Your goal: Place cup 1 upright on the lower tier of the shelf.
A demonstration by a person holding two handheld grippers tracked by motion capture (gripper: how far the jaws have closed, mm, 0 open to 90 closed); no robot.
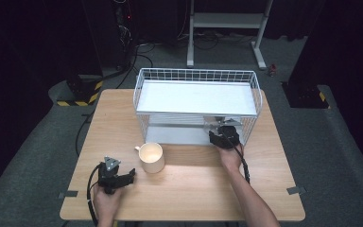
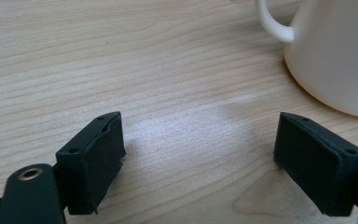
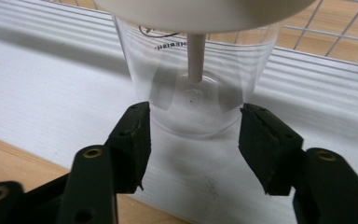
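Observation:
A clear plastic cup (image 3: pixel 193 88) stands on the white lower shelf (image 3: pixel 42 93) of a white wire rack (image 1: pixel 196 97). A thin cream stem runs down inside the cup from a cream round shape across its top. My right gripper (image 3: pixel 193 140) reaches into the rack's lower level (image 1: pixel 224 131), and its two pads touch the cup's base on either side. My left gripper (image 2: pixel 198 158) stands open low over the wooden table (image 2: pixel 121 70) with nothing between its jaws. A cream mug (image 2: pixel 335 51) sits just beyond its right jaw, and in the high view the mug (image 1: pixel 151 157) is right of that gripper (image 1: pixel 123 178).
The rack sits at the back middle of the table (image 1: pixel 189 189), with wire walls around both shelves. Tape marks lie at the table's front corners. Cables and a metal stand (image 1: pixel 227 21) are on the floor behind.

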